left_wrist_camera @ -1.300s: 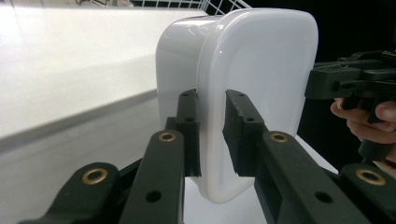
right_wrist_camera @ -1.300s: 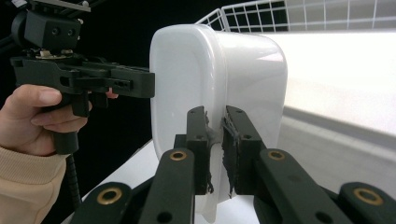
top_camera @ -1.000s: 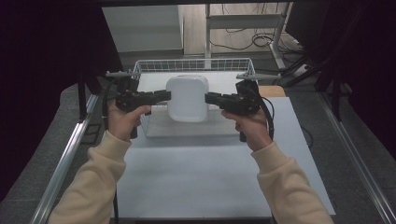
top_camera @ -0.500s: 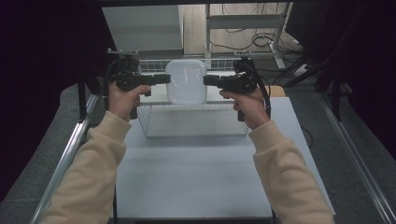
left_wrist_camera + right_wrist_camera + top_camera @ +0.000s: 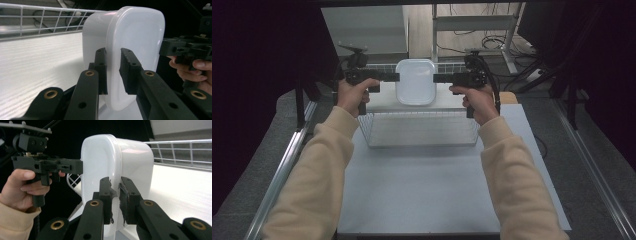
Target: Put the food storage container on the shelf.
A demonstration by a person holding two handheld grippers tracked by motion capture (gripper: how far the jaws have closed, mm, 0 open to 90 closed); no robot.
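Tub hangs over wire basket; we keep left gripper and right gripper clamped on its rims, level, moving evenly.

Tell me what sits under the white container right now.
The white container hangs between the left gripper and right gripper, each clamping its rim. Below it are the wire basket and white table. The basket floor directly beneath is covered by the container.
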